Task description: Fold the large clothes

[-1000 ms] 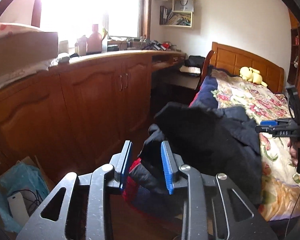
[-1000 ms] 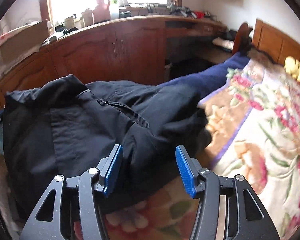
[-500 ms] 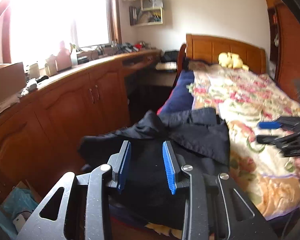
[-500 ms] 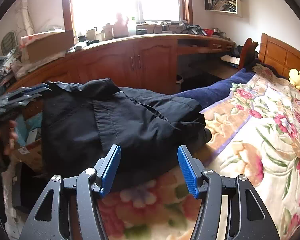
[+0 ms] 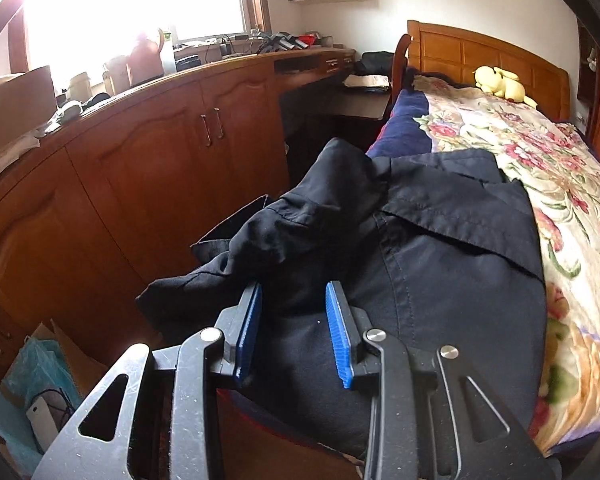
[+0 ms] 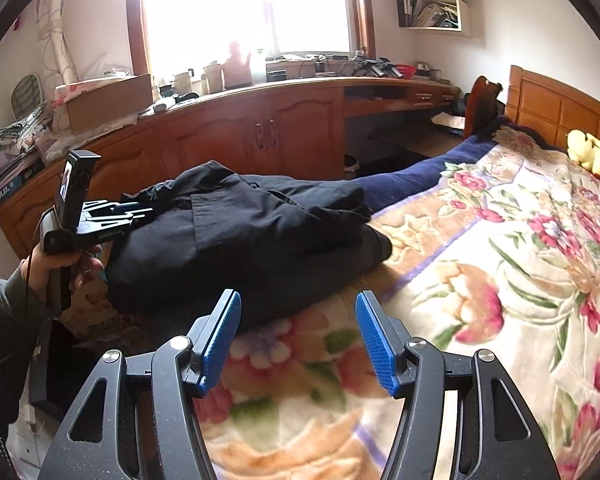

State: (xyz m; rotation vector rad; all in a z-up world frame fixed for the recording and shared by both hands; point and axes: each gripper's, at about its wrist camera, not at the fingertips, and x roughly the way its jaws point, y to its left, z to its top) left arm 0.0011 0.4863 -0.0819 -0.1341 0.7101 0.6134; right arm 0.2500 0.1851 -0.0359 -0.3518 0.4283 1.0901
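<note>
A large dark navy jacket [image 5: 440,264] lies bunched on the near corner of the bed, with a sleeve and hood hanging over the bed's edge. My left gripper [image 5: 294,312] is open, its blue pads just above the jacket's near edge, holding nothing. In the right wrist view the jacket [image 6: 260,236] lies ahead on the floral blanket. My right gripper [image 6: 298,332] is open and empty, above the blanket short of the jacket. The left gripper [image 6: 112,216], held in a hand, shows at the jacket's left edge.
A floral blanket [image 6: 500,280] covers the bed, with a yellow plush toy [image 5: 500,84] by the wooden headboard. Wooden cabinets [image 5: 160,152] with a cluttered top run along the left under the window. A cardboard box with bags [image 5: 32,380] stands on the floor.
The jacket has been laid down on the bed corner and let go. My right gripper has pulled back from it over the blanket. My left gripper has lowered close to the jacket's edge.
</note>
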